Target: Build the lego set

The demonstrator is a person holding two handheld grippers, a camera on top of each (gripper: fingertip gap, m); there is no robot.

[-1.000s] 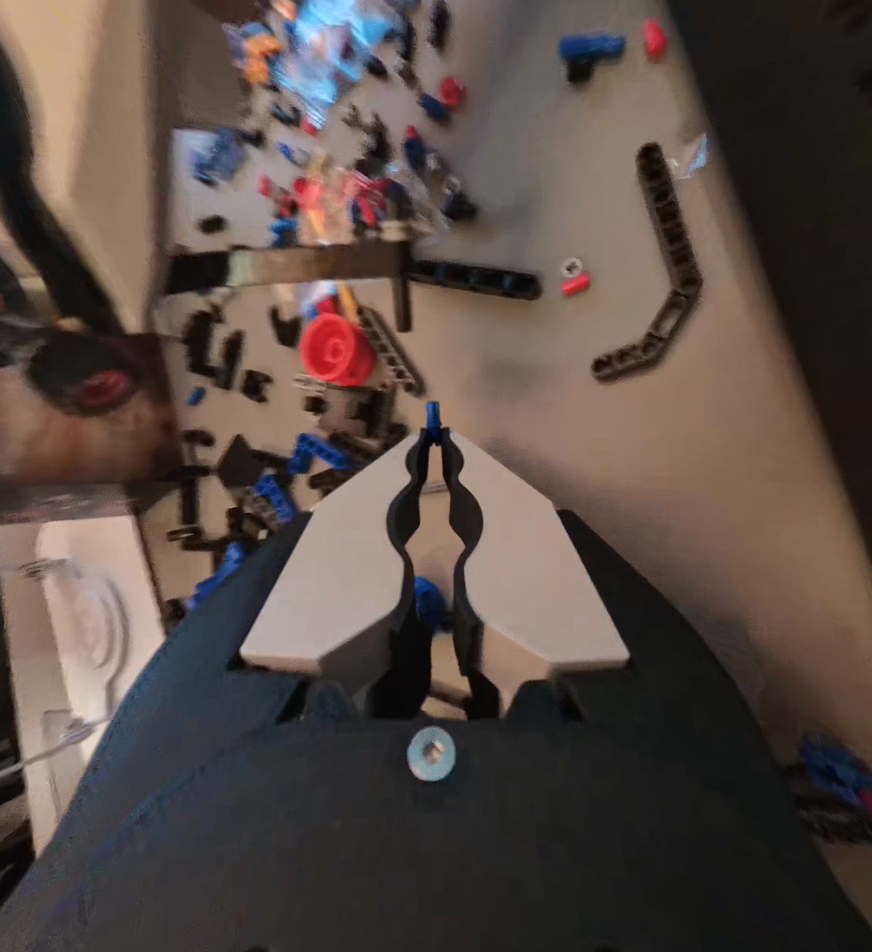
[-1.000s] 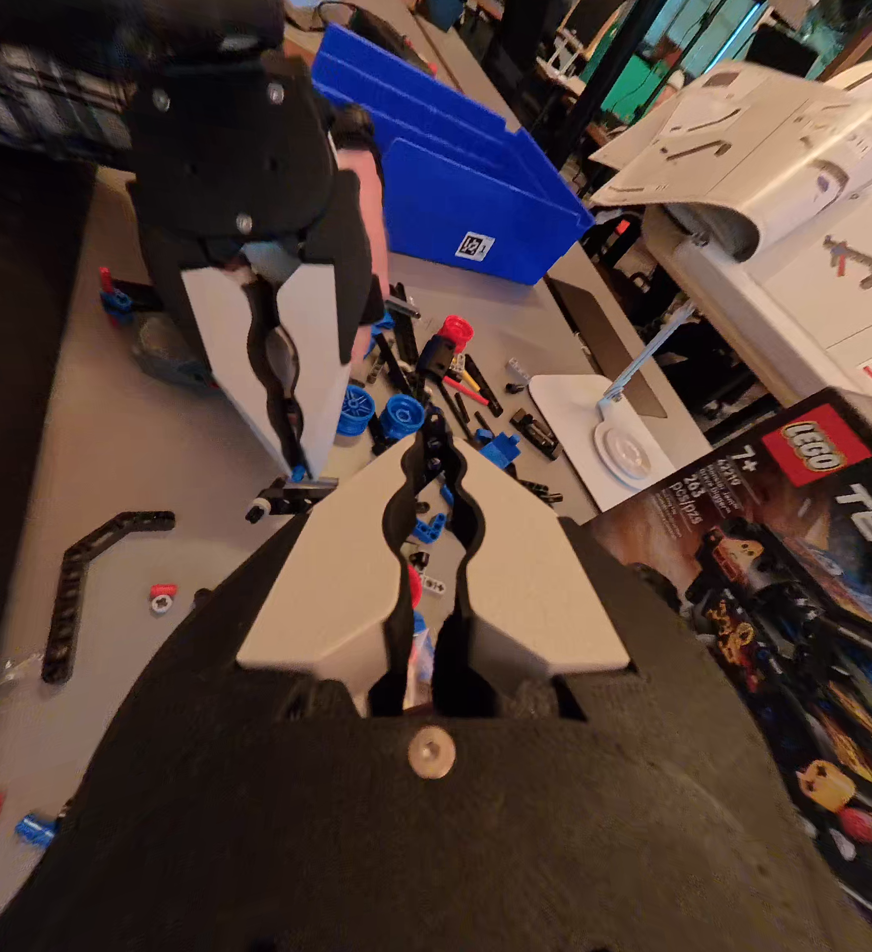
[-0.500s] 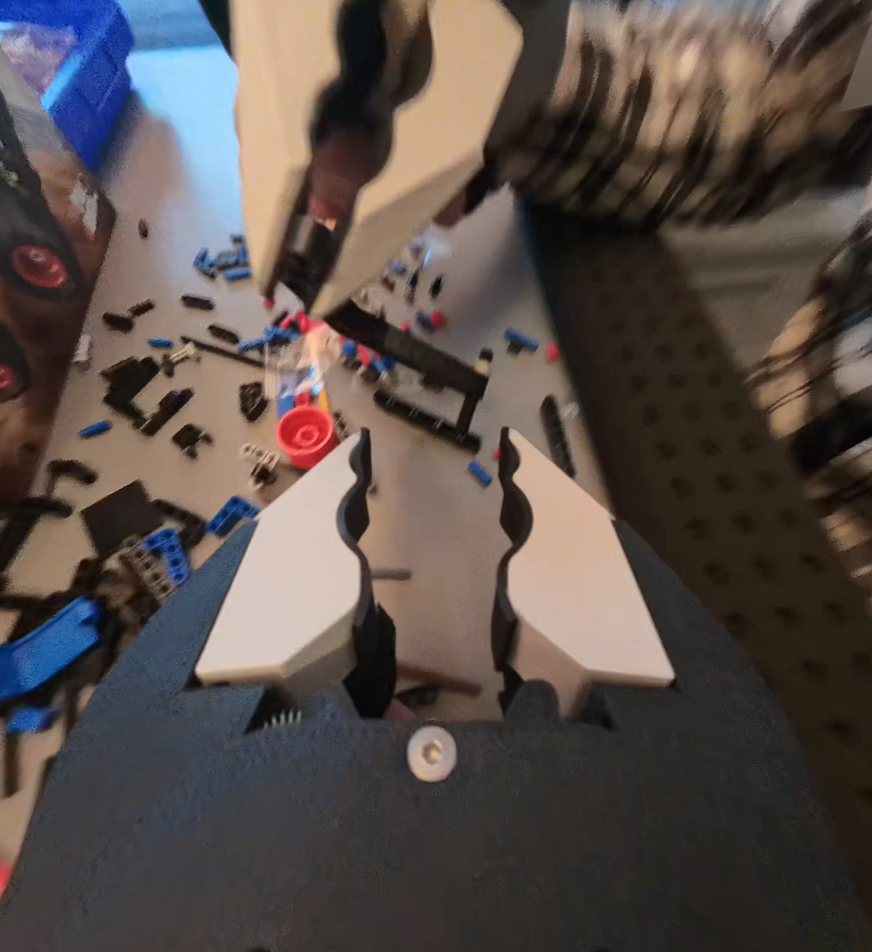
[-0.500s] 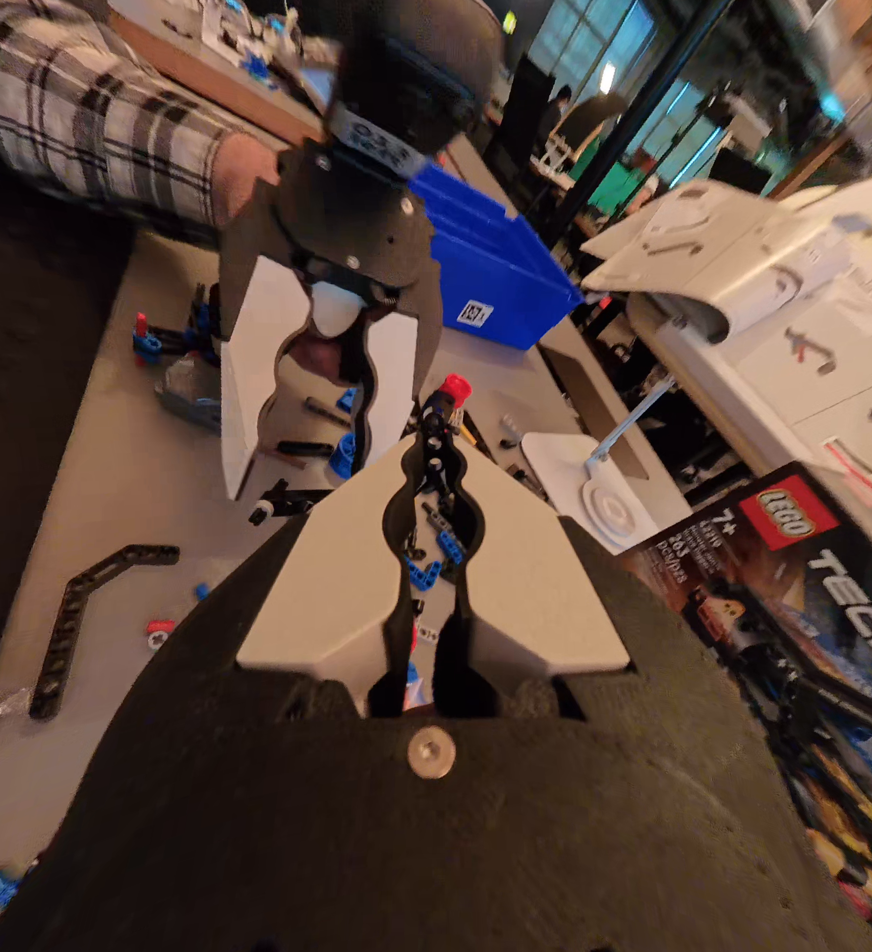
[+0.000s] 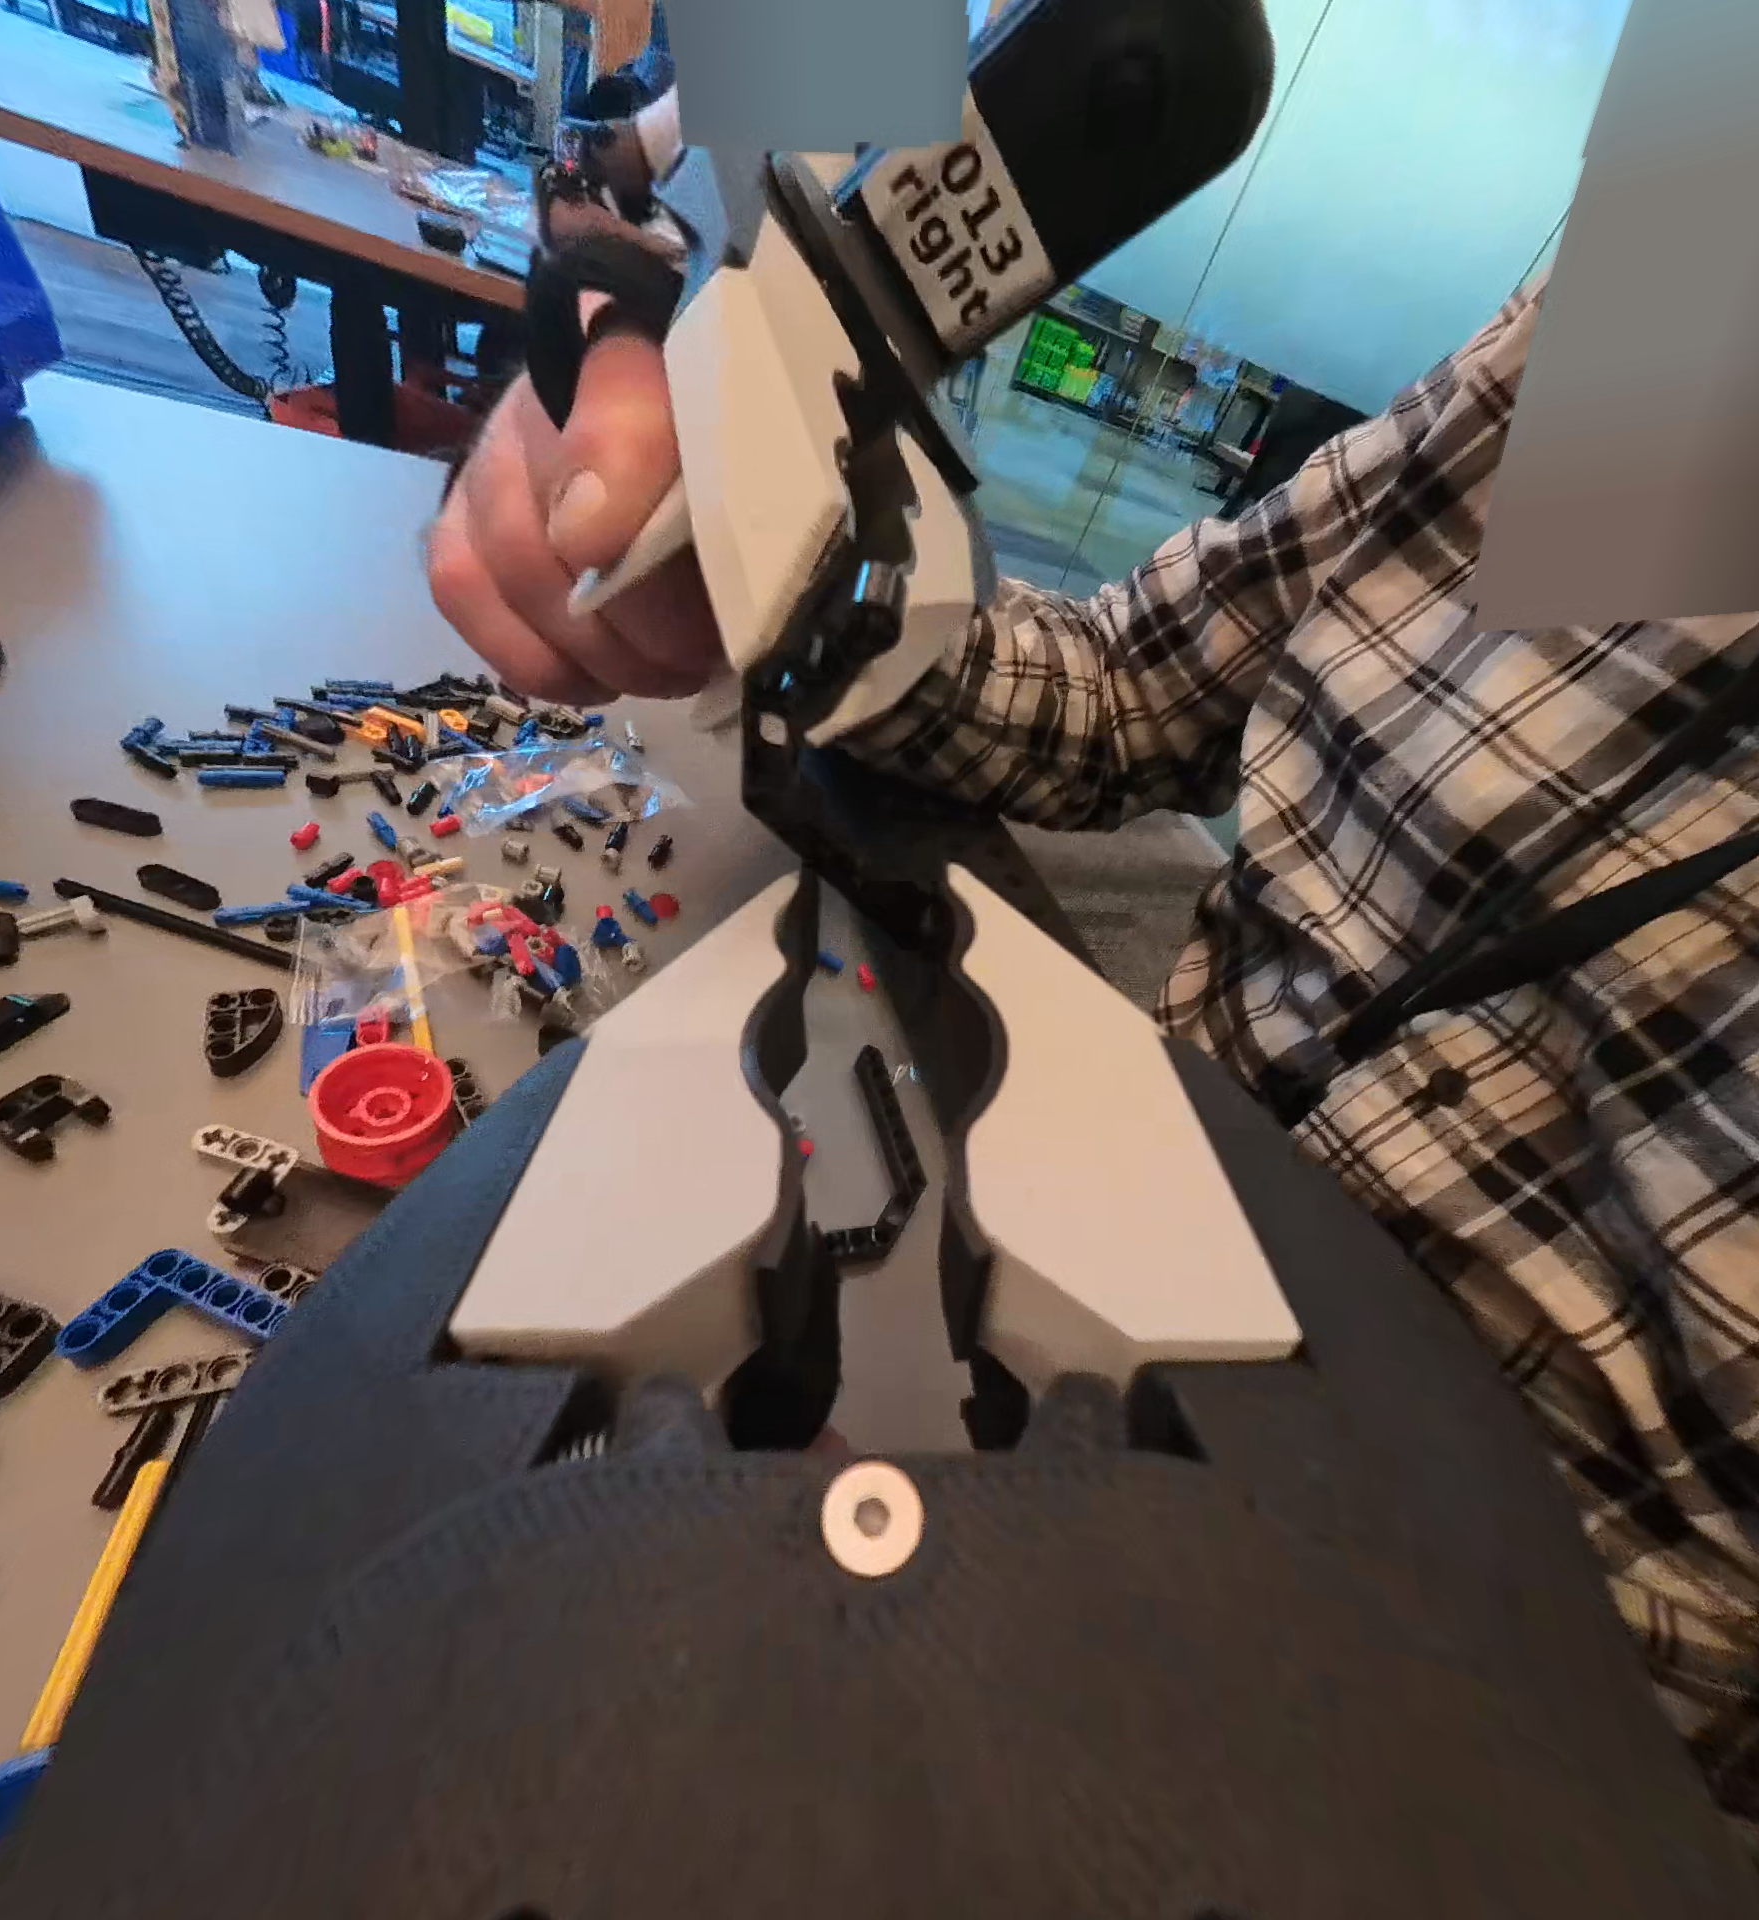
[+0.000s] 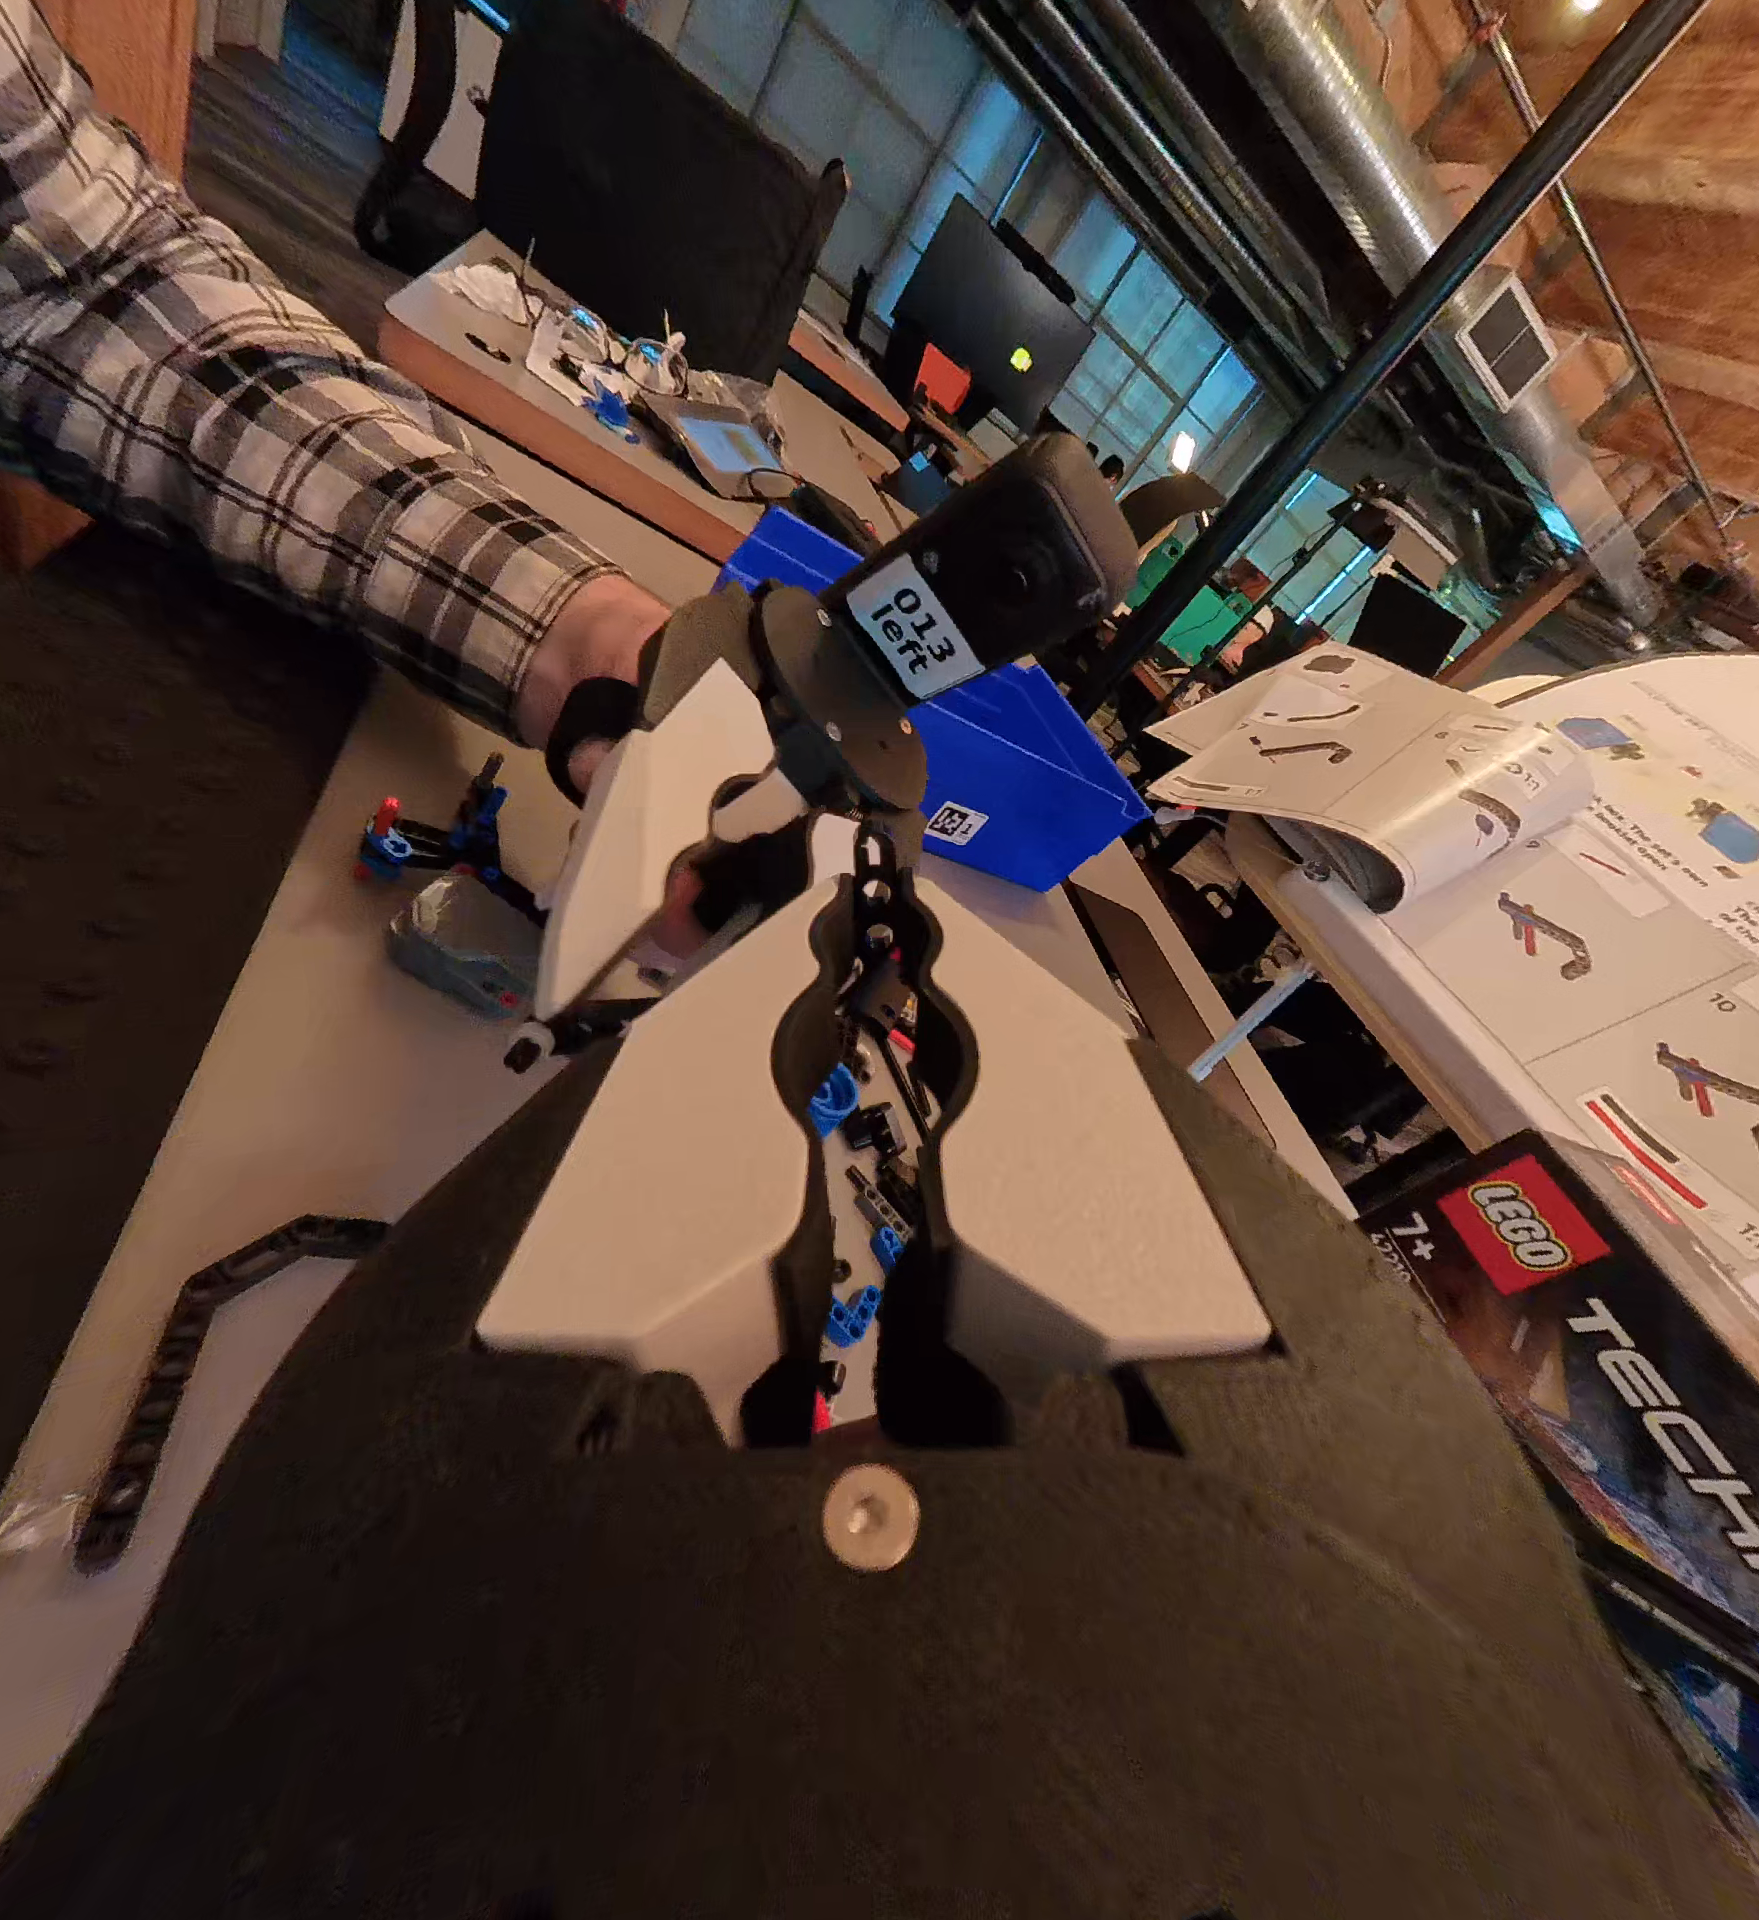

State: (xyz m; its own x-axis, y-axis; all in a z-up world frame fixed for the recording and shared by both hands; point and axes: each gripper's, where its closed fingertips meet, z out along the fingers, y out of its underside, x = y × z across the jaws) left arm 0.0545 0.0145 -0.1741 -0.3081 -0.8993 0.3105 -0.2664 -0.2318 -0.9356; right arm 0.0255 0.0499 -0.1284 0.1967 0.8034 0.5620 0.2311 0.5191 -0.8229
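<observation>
Both tongs (image 5: pixel 880 883) (image 6: pixel 880 894) hide their grip on black beam (image 5: pixel 781 717).

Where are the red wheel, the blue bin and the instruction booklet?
red wheel (image 5: pixel 383 1110): left wrist view, hub face.
blue bin (image 6: pixel 1020 764): right wrist view, side wall.
instruction booklet (image 6: pixel 1374 758): right wrist view, open upper page.

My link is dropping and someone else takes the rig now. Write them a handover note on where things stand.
Right gripper: shut on a black beam assembly, held in the air.
Left gripper: fingers around the assembly's lower end; grip unclear.
Parts: loose pieces spread on the table, with a red wheel and an angled black beam. Instruction booklet lies open alongside.
Done: this assembly and a small blue-black sub-build.
Left: most of the set, judging by the loose pieces.
</observation>
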